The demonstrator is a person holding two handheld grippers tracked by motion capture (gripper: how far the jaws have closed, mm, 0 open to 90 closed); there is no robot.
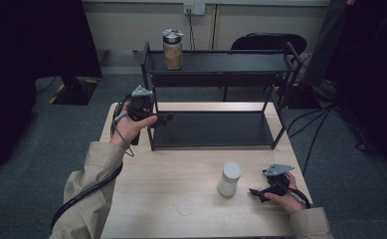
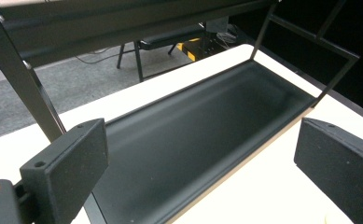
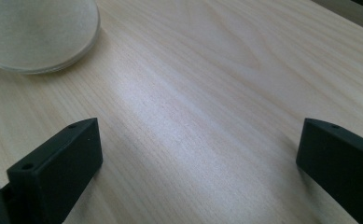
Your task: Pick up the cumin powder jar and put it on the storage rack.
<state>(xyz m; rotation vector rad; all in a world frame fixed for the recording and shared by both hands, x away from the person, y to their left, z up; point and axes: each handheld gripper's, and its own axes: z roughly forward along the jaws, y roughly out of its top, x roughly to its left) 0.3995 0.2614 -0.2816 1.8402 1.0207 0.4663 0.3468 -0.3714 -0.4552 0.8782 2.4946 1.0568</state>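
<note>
A black two-tier rack (image 1: 216,130) stands at the back of the wooden table (image 1: 181,169). On its top shelf, at the left end, is a glass jar (image 1: 172,49) with a metal lid and brown contents. A white canister (image 1: 229,179) stands on the table in front of the rack. My left gripper (image 1: 165,118) hovers at the left end of the lower shelf, open and holding nothing. In the left gripper view, the gripper (image 2: 200,154) looks along the bare lower tray (image 2: 207,126). My right gripper (image 1: 254,191) rests just right of the canister. It stands open (image 3: 198,149) over bare wood, with the canister's base (image 3: 39,32) ahead to the left.
A black chair (image 1: 268,41) stands behind the rack. Cables (image 1: 320,124) run across the grey carpet at the right. A dark stand base (image 1: 71,90) sits on the floor at the left. The table's near half has open wood around the canister.
</note>
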